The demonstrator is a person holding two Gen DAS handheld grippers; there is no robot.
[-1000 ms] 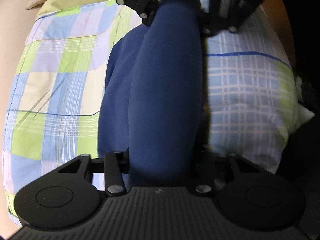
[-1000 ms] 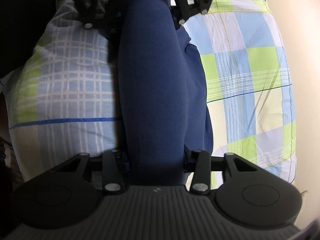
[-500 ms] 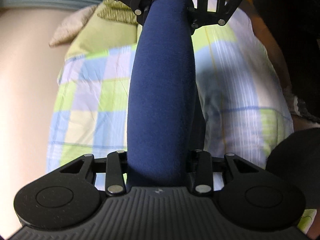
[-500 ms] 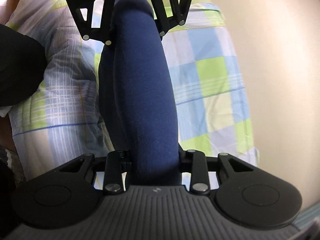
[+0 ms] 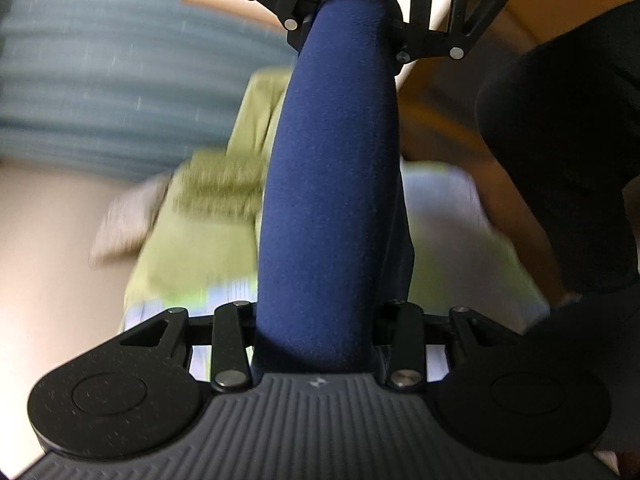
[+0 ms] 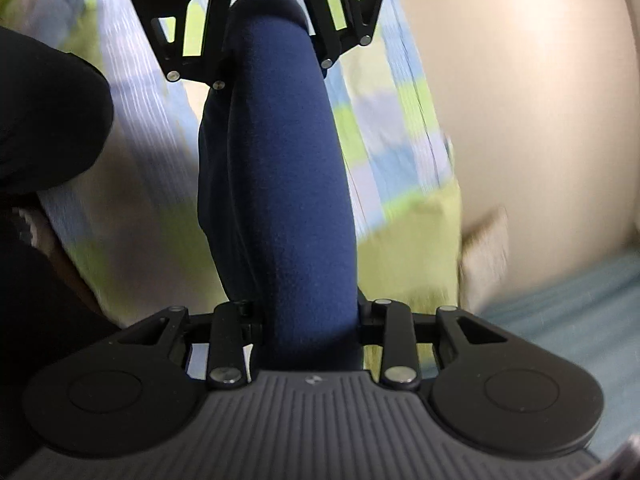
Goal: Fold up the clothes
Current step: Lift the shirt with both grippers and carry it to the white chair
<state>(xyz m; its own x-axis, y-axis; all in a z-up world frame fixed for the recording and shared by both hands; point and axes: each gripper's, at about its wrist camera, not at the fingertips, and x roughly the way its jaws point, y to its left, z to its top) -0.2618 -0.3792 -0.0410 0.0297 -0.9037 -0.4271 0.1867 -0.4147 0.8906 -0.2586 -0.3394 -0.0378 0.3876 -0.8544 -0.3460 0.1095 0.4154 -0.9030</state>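
Note:
A navy blue garment [image 5: 332, 184], folded into a thick roll, spans the gap between my two grippers and hangs above the bed. In the left wrist view my left gripper [image 5: 316, 332] is shut on one end, and the right gripper [image 5: 360, 28] clamps the far end at the top. The right wrist view mirrors this: my right gripper [image 6: 308, 332] is shut on the garment [image 6: 288, 184], with the left gripper [image 6: 272, 36] holding the other end. The fingertips are hidden by cloth.
Below lies a bed with a green, blue and white checked sheet [image 5: 200, 248] [image 6: 400, 128], blurred. A person's dark clothing [image 5: 568, 140] [image 6: 44, 128] is close by. A beige wall [image 6: 520, 100] and a teal striped surface [image 5: 112, 92] lie beyond the bed.
Both grippers have risen and swung with the garment held taut between them. The bed has dropped away and blurred, and the teal surface has come into view.

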